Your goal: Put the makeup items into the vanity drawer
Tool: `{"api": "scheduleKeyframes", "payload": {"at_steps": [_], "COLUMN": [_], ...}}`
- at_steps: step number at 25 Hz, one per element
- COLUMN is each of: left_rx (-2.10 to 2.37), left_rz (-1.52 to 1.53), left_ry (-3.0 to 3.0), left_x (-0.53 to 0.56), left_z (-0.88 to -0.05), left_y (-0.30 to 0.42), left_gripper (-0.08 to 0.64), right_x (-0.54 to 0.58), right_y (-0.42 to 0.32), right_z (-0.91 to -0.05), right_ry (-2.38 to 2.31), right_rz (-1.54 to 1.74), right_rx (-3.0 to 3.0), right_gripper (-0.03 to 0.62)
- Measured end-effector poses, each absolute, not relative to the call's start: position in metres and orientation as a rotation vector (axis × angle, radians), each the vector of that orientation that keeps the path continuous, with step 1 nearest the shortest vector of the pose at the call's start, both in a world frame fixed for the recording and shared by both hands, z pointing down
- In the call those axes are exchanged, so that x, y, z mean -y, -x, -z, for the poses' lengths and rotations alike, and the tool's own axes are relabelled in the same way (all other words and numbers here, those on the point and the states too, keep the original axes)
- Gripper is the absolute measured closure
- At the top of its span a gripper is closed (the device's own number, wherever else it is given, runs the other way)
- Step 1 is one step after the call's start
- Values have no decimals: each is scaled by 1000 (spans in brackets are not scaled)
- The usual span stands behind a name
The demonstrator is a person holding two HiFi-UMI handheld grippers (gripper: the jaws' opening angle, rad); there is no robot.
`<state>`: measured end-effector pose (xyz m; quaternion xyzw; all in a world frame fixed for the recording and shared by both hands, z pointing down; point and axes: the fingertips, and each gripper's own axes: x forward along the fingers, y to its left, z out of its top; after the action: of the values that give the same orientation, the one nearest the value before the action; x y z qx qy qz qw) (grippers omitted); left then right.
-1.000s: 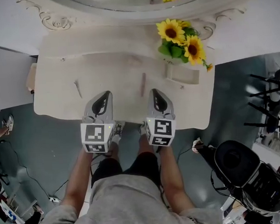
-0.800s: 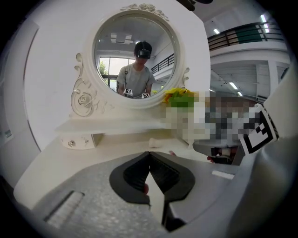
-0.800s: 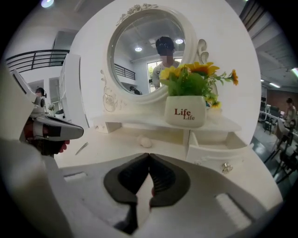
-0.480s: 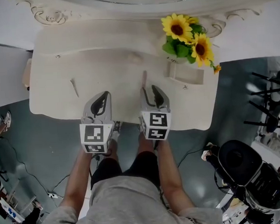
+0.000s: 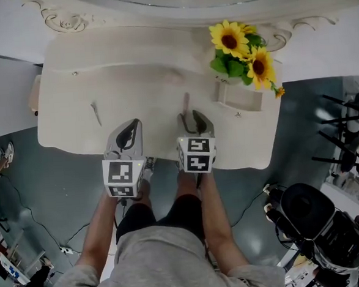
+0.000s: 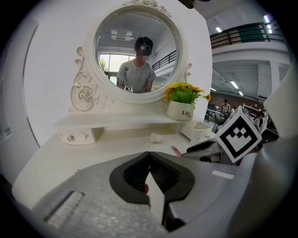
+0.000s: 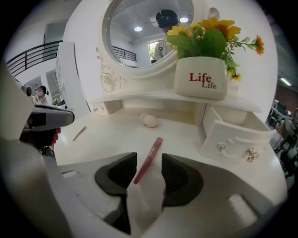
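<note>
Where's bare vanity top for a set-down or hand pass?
Free: the wide strip between the metal tool and the pink stick. Crowded: the right side, with the open drawer, the flower pot and the right tongs opening around the stick.

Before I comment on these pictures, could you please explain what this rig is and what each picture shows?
There is no robot here. A person holds a two-jaw tool in each hand, over a white vanity table. The head view comes from a camera on the person's head, looking steeply down. The other two views come from cameras riding on each tool, looking along its jaws. On the table lie a pink makeup stick, a small pale puff and a thin metal piece. A pot of sunflowers stands above a little drawer, which is pulled open. The left tool is shut, with nothing in it. The right tool is opening its jaws; the pink stick lies between them, not gripped.
</note>
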<state>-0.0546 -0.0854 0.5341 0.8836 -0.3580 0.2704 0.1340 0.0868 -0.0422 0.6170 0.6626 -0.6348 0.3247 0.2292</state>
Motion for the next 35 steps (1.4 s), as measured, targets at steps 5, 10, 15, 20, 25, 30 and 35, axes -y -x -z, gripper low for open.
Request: {"api": "scheduleKeyframes", "payload": {"at_steps": [5,10,15,20,25,30,35], "left_rx": [1040,1035,1032,1025,1012,967,930], "left_rz": [-792,-797,-788,-790,-767,-735,-713], "left_ry": [-2554,-2555,-2558,-2583,-2609,-2643,-2684], "left_x": [86,86,87,87,86,82,77], "left_z": [-537,-539,-537,-532,-518,-504,-488], "left_y": [55,54,53,52,42,25,1], "left_gripper": [549,549,549,549,549,549,549], "right_x": [40,40,42,40,36,28,16], "right_y": [-86,-88,-87,-88,-95,-106,-123], "right_z": [-623,-625,-622,-611,-589,-562,-541], "right_ry": [-1787,-1788,-1788,-1791,-1822,-1854,-1861], "right_rz": [-904,-882,-866,-830,-788,-738,-648], "right_rx": [1712,1691,1704,1727,1746,1753,1750], "right_gripper": [489,543,545,546,548,548,548]}}
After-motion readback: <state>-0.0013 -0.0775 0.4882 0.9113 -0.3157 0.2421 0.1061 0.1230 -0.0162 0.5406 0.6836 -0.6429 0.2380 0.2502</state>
